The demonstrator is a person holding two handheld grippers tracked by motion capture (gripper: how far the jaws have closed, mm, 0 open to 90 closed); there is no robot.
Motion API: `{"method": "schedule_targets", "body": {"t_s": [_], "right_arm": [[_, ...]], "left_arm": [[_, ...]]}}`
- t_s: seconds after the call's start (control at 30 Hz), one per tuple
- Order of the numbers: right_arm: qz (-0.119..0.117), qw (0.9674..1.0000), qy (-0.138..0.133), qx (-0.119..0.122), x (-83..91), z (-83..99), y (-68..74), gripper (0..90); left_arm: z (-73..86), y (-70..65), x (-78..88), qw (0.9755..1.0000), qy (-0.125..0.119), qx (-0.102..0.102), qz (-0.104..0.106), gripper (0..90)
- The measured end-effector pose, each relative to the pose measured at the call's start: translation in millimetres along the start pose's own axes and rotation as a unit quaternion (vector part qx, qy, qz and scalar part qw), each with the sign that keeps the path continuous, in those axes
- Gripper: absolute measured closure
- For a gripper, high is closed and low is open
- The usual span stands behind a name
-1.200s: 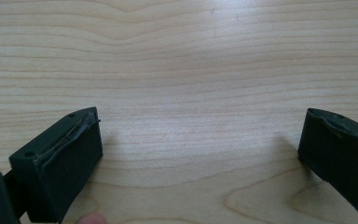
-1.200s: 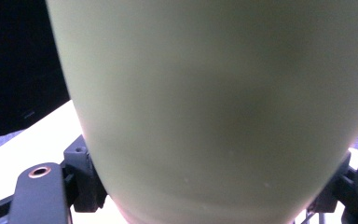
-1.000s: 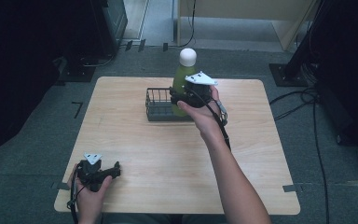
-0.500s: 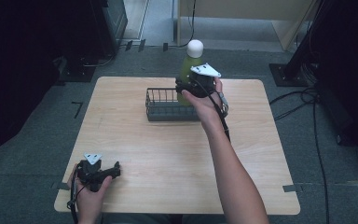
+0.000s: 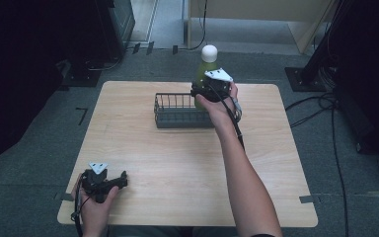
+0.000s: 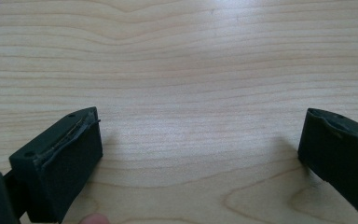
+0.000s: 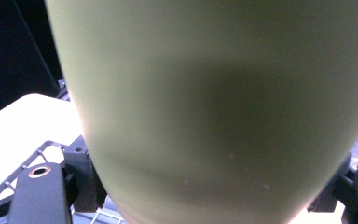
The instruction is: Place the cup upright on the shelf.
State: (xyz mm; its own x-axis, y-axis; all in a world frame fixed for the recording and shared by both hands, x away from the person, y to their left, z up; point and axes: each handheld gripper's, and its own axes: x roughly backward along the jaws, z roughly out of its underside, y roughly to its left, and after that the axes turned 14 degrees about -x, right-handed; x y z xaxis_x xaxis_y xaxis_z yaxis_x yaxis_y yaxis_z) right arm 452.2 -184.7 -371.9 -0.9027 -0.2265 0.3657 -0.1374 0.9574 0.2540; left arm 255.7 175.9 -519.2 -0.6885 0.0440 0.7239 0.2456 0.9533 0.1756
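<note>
We see the right tool (image 5: 208, 90) pinching the green bottle (image 5: 203, 69) with a jaw on each side of its body, and the bottle with its white cap (image 5: 209, 52) stands straight up, held at the right end of the dark wire basket (image 5: 177, 111) near the far edge of the wooden surface (image 5: 177, 163). In the right gripper view the bottle (image 7: 214, 107) is so close that it looks blurry. We see the left tool (image 5: 103, 181) resting low at the near left corner of the surface, well apart from the basket, with its jaws spread wide and only bare wood between them.
</note>
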Motion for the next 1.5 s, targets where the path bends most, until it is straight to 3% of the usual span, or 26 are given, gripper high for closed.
{"method": "schedule_targets", "body": {"t_s": [0.4,0.67,0.93,1.1,1.5], "right_arm": [[0.006,0.9992,0.037,-0.013,-15.7,14.1,-4.9,20.3],[0.012,0.9987,0.049,-0.009,-21.7,18.0,-8.2,20.2],[0.012,0.9992,0.038,-0.008,-21.7,21.2,-6.4,19.7],[0.008,0.9994,0.027,-0.021,-21.2,23.8,-9.1,19.0],[-0.003,0.9987,0.032,-0.040,-21.0,26.5,-13.4,16.5]], "left_arm": [[0.0,0.0,0.1,1.0000,0.000,0.000,0.000,0.0],[0.0,0.0,0.1,1.0000,0.001,0.000,0.000,0.1],[0.0,0.0,0.1,1.0000,0.000,0.000,0.000,0.0],[0.0,0.1,0.1,1.0000,0.001,0.000,0.000,0.0],[0.0,0.1,0.1,1.0000,0.000,0.000,0.000,0.1]]}}
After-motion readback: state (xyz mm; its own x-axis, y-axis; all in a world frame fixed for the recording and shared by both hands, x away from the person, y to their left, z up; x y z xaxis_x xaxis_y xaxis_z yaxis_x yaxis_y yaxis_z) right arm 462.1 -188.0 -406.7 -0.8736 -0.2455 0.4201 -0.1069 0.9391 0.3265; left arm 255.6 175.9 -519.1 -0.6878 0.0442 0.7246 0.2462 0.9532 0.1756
